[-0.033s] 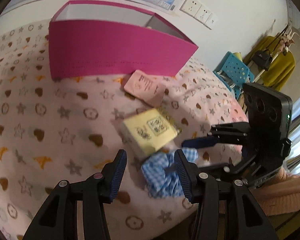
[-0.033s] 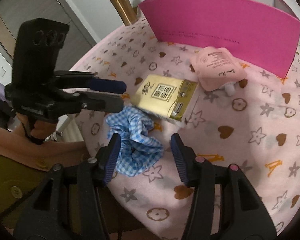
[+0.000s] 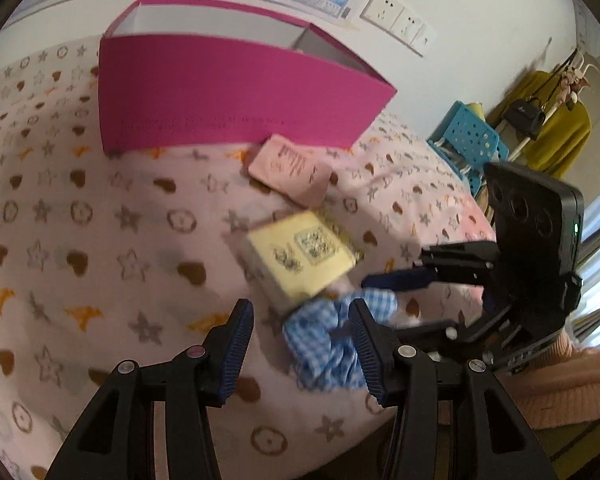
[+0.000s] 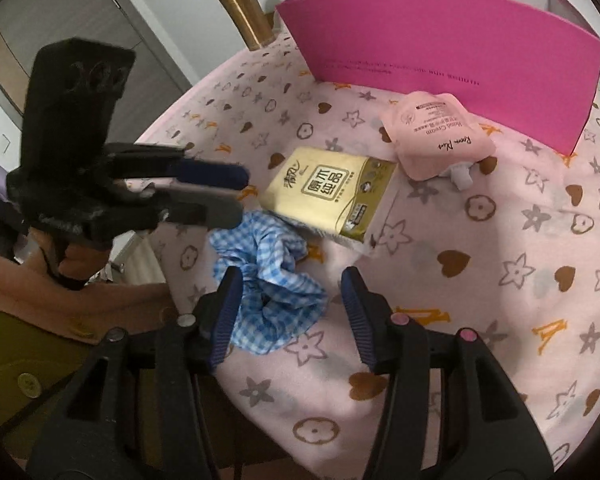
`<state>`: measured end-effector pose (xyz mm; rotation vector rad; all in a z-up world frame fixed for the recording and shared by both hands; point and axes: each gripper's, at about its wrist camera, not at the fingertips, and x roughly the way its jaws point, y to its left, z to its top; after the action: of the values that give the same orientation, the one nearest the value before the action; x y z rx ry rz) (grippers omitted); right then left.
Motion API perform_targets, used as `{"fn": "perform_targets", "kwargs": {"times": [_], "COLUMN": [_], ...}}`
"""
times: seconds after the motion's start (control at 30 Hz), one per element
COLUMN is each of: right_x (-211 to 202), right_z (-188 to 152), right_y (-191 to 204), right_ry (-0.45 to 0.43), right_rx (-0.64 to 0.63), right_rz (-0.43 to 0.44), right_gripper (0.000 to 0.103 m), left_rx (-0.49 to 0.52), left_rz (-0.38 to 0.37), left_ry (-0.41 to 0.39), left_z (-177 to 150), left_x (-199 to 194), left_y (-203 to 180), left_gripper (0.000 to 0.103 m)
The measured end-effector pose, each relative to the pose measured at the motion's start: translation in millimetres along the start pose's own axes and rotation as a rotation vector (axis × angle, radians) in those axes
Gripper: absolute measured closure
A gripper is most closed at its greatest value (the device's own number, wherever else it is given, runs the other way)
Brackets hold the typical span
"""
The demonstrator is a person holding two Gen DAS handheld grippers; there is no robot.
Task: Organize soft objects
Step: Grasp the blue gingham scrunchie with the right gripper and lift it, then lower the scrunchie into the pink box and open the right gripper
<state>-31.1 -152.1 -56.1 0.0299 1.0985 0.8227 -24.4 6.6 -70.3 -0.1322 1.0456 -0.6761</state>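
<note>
- Three soft things lie on the pink patterned cover (image 4: 500, 264): a blue checked scrunchie (image 4: 272, 280), a yellow tissue pack (image 4: 332, 196) touching its far edge, and a pink hand-cream pouch (image 4: 440, 140) just in front of the magenta box (image 4: 440, 52).
- Right gripper (image 4: 290, 308) is over the scrunchie, jaws opening; the cloth sits between them, against the left pad, the other pad clear.
- Left gripper (image 3: 300, 344) stands partly open with nothing held, the scrunchie's edge between its pads.
- A gold tumbler (image 4: 242, 10) stands beyond the cover's edge.
</note>
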Motion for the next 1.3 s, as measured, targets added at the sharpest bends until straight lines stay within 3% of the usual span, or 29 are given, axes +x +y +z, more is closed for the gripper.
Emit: {"fn": "perform_targets", "kwargs": {"times": [0.07, 0.13, 0.23, 0.37, 0.43, 0.6, 0.97, 1.3], "right_x": [4, 4, 1, -8, -13, -26, -65, -99], "right_z": [-1, 1, 0, -1, 0, 3, 31, 90], "right_y": [-1, -3, -2, 2, 4, 7, 17, 1], "right_ry": [0.002, 0.001, -0.012, -0.041, -0.053, -0.077, -0.189, -0.325], "right_rx": [0.009, 0.007, 0.007, 0.002, -0.004, -0.019, -0.088, -0.119], "right_rz": [0.007, 0.003, -0.002, 0.006, 0.012, 0.024, 0.026, -0.036], "right_gripper": [0.058, 0.076, 0.086, 0.089, 0.090, 0.090, 0.090, 0.091], "left_rx": [-0.003, -0.004, 0.004, 0.005, 0.005, 0.013, 0.099, 0.158], "left_rz": [-0.013, -0.028, -0.051, -0.078, -0.093, -0.106, -0.127, -0.046], "left_ry": [0.024, 0.049, 0.045, 0.049, 0.050, 0.032, -0.082, -0.162], "left_z": [-6, -10, -13, -13, -14, -12, 30, 98], "left_x": [4, 10, 11, 14, 14, 9, -26, -36], "left_y": [1, 0, -4, -8, -10, -15, -34, -32], "left_gripper": [0.053, 0.053, 0.053, 0.058, 0.070, 0.082, 0.082, 0.082]}}
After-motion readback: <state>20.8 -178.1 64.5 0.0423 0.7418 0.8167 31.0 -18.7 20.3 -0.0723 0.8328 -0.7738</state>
